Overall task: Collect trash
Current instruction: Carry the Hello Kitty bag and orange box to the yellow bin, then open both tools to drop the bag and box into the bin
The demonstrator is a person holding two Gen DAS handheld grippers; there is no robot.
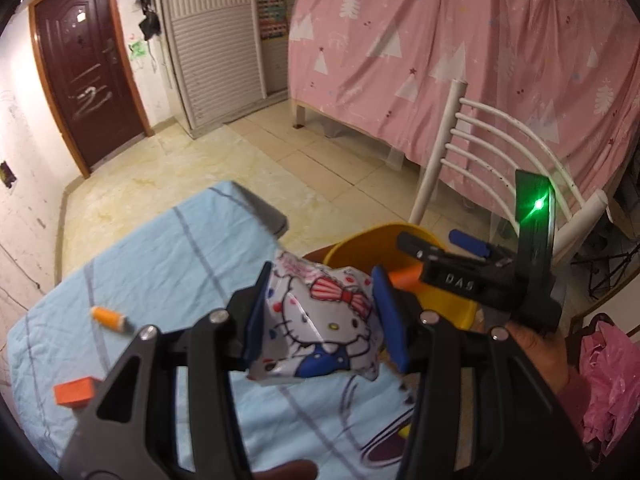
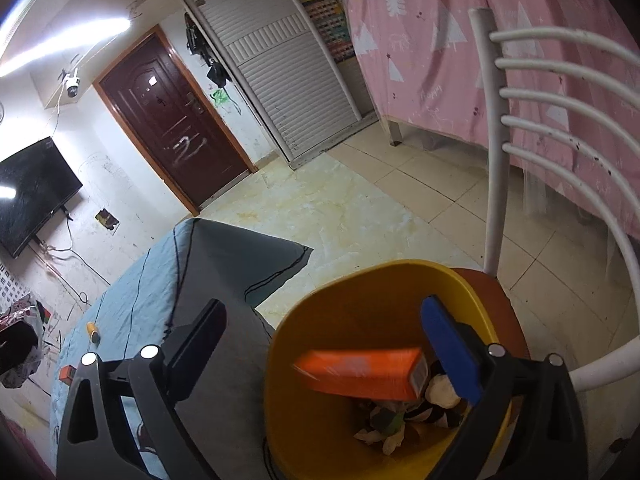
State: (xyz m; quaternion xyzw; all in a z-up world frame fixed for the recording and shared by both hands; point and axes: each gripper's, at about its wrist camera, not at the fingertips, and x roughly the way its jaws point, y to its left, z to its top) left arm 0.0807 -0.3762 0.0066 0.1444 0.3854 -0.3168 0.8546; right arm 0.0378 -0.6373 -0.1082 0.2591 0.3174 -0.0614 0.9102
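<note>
My left gripper (image 1: 320, 312) is shut on a crumpled Hello Kitty wrapper (image 1: 320, 316), held above the blue-sheeted table (image 1: 160, 264), just short of the yellow bin (image 1: 360, 246). My right gripper (image 2: 332, 344) is open over the yellow bin (image 2: 360, 300); an orange box (image 2: 360, 372) sits between its spread fingers, blurred, over the crumpled trash (image 2: 400, 416) inside. It also shows in the left wrist view (image 1: 452, 260), with the orange box (image 1: 404, 276) beside it.
An orange spool (image 1: 109, 319) and an orange block (image 1: 76, 391) lie on the table. The bin stands on a white-backed chair (image 2: 496, 152). A pink bag (image 1: 612, 384) is at the right. Pink curtain (image 1: 440, 60), tiled floor and door (image 2: 172, 120) lie beyond.
</note>
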